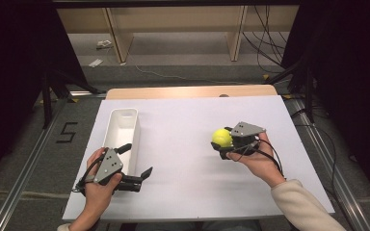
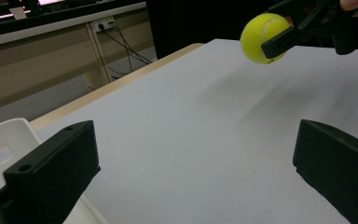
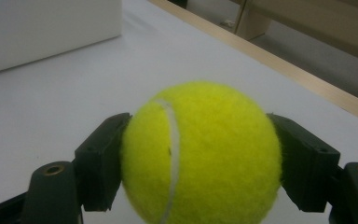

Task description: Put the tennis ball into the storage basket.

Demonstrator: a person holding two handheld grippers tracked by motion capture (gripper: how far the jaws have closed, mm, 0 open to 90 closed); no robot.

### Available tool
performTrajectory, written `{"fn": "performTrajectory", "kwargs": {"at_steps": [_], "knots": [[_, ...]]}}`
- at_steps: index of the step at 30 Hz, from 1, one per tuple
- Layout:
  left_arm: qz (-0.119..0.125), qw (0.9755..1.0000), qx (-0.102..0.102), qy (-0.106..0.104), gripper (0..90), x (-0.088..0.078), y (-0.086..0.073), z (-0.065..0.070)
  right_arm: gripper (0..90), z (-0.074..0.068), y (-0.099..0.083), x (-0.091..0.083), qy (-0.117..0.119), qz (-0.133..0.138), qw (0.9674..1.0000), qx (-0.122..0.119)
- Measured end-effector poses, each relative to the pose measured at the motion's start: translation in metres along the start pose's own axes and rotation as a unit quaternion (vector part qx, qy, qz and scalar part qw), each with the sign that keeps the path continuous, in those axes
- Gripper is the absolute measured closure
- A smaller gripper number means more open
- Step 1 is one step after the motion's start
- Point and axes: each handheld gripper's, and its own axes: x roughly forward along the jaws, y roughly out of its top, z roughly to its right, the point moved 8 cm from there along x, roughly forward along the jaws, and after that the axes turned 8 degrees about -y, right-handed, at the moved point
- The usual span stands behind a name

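The table (image 1: 183,144) is covered with a white sheet, and its wooden edge shows at the far side. On the left part lies a long white tray (image 1: 120,132); its long axis runs from the near side to the far side of the table, and it is open on top. The left gripper (image 1: 136,163) is held just beside the near end of the tray, with its jaws wide apart and nothing between them, pointing toward the right. The right gripper (image 1: 223,140) is on the right half of the table and points left. Its jaws are closed on a yellow tennis ball (image 1: 222,138), one on each side. The ball is round, so it has no long axis; its white seam (image 3: 172,154) runs nearly upright in the right gripper view.
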Motion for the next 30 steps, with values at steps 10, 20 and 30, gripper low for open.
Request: {"fn": "performTrajectory", "kwargs": {"at_steps": [10, 20, 30], "knots": [[0.000, 1.0000, 0.001, 0.000, 0.0, 0.000, 0.000, 0.000, 26.2, -0.004, 0.003, 0.003, 0.003, 0.000, 1.0000, 0.000], [0.000, 1.0000, 0.001, 0.000, 0.0, 0.000, 0.000, 0.000, 26.2, -0.008, 0.007, 0.006, 0.006, 0.002, 1.0000, 0.000], [0.000, 1.0000, 0.001, 0.000, 0.0, 0.000, 0.000, 0.000, 26.3, -0.013, 0.012, 0.010, 0.012, 0.006, 0.9999, 0.000]]}}
